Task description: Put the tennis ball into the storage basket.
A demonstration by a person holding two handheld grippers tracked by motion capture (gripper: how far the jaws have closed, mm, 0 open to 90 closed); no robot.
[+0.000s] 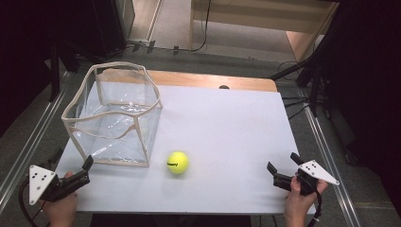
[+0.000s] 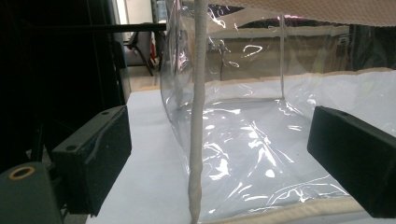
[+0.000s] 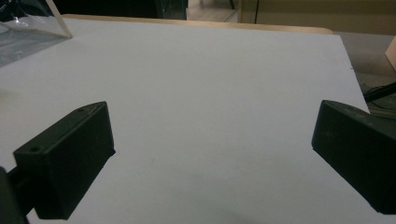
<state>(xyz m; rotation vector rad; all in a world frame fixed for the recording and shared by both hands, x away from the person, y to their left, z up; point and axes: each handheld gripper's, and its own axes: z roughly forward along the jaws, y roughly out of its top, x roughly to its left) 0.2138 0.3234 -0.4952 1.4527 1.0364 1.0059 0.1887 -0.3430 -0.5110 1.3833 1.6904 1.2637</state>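
Observation:
A clear plastic box (image 1: 113, 113) with beige trim stands open-topped on the left of the white table (image 1: 227, 123). A yellow tennis ball (image 1: 178, 162) lies just right of the box's near corner. My left gripper (image 1: 73, 161) is open at the table's near-left corner, close to the box. In the left gripper view its jaws (image 2: 219, 154) stand wide, with the box's corner seam (image 2: 196, 140) ahead between them and nothing touched. My right gripper (image 1: 283, 162) is open at the near right, well clear of the ball. Its jaws (image 3: 210, 144) hover over bare table with nothing between them.
A wooden strip (image 1: 213, 80) runs along the table's far edge. Metal rails (image 1: 326, 151) flank the table on the floor, with cables and dark stands (image 1: 307, 71) at the back right. The box's corner (image 3: 28, 32) shows far off in the right gripper view.

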